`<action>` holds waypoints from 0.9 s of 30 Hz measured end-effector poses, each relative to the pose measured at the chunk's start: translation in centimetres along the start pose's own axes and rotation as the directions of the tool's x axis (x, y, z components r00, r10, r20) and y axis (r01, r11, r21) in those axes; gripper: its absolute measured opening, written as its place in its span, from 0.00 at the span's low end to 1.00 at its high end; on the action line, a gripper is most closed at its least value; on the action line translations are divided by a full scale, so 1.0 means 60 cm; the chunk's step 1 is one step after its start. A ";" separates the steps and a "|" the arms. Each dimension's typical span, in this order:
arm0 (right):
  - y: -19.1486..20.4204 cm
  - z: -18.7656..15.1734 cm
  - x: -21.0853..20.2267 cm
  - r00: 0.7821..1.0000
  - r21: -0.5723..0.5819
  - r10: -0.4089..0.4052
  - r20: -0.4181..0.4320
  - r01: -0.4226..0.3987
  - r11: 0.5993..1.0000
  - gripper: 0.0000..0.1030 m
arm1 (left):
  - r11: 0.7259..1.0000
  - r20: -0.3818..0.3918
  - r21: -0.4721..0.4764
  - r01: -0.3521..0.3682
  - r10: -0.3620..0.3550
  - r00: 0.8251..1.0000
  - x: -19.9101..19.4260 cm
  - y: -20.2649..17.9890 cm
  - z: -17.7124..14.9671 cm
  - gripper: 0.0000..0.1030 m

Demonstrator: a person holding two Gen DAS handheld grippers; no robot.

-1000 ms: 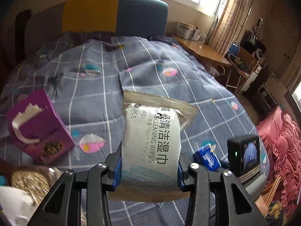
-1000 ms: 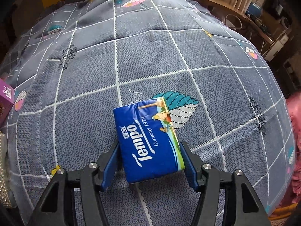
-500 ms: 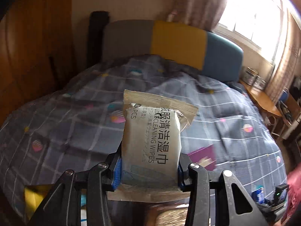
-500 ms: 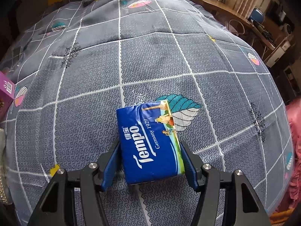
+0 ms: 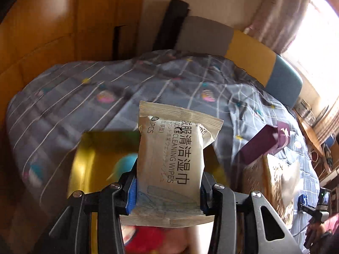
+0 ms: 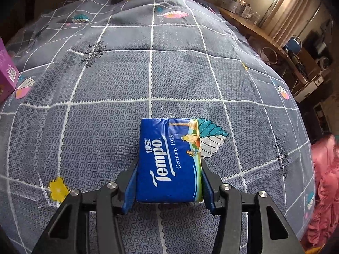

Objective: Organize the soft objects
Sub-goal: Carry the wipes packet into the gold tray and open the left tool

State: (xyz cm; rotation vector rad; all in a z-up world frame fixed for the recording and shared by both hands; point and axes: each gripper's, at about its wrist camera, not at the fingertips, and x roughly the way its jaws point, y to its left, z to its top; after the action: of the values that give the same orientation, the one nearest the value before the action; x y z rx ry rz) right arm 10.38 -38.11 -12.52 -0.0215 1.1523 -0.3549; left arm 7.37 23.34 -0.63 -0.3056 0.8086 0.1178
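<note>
The left hand-held gripper (image 5: 168, 188), clamped on the wipes pack (image 5: 171, 165), has swung from open bed to above the yellow box (image 5: 89, 163) at lower left, likely its drop spot, while the right hand-held gripper (image 6: 169, 188) is closing on the blue tissue pack (image 6: 169, 160) lying mid-frame on the bed (image 6: 148, 74).

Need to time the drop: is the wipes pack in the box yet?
Not yet: the wipes pack is clamped in the left gripper, above the yellow box.

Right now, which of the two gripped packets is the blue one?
The blue Tempo tissue packet, between the right gripper's closing jaws on the bed; the left gripper holds a cream wet-wipes pouch.
</note>
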 end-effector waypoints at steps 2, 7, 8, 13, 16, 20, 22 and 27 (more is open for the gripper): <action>0.001 -0.003 -0.005 1.000 0.012 0.008 -0.004 -0.008 1.000 0.50 | 0.999 0.006 -0.038 -0.013 0.013 1.000 -0.021 0.034 -0.027 0.43; -0.002 -0.001 -0.003 1.000 0.010 0.003 -0.004 -0.003 1.000 0.51 | 0.994 -0.042 -0.106 -0.025 0.021 0.999 -0.045 0.084 -0.092 0.43; -0.003 0.001 0.000 1.000 0.007 0.001 -0.003 -0.001 1.000 0.51 | 0.994 -0.054 -0.104 -0.025 0.020 0.998 -0.042 0.086 -0.105 0.43; 0.001 0.001 -0.001 1.000 -0.002 -0.008 0.001 0.008 1.000 0.51 | 0.997 -0.168 -0.070 -0.027 0.015 0.986 -0.009 0.074 -0.167 0.43; 0.002 0.000 -0.003 1.000 -0.005 -0.012 0.003 0.012 1.000 0.51 | 0.998 -0.167 -0.055 -0.042 0.032 0.985 0.006 0.063 -0.184 0.43; 0.003 -0.001 -0.004 1.000 -0.008 -0.015 0.003 0.015 1.000 0.51 | 0.994 -0.121 -0.009 -0.106 0.104 0.987 0.022 0.059 -0.170 0.44; 0.004 -0.001 -0.004 1.000 -0.010 -0.016 0.003 0.016 1.000 0.51 | 0.993 -0.139 -0.018 -0.116 0.113 0.984 0.041 0.065 -0.161 0.44; 0.003 0.001 -0.003 1.000 -0.002 -0.012 -0.001 0.012 1.000 0.51 | 0.993 -0.167 -0.028 -0.114 0.108 0.980 0.049 0.066 -0.163 0.49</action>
State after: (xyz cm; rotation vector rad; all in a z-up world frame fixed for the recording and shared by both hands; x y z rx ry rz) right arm 10.39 -37.91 -12.35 -0.0298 1.1534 -0.3643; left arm 1.74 24.01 -9.99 -0.3083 0.9890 0.2144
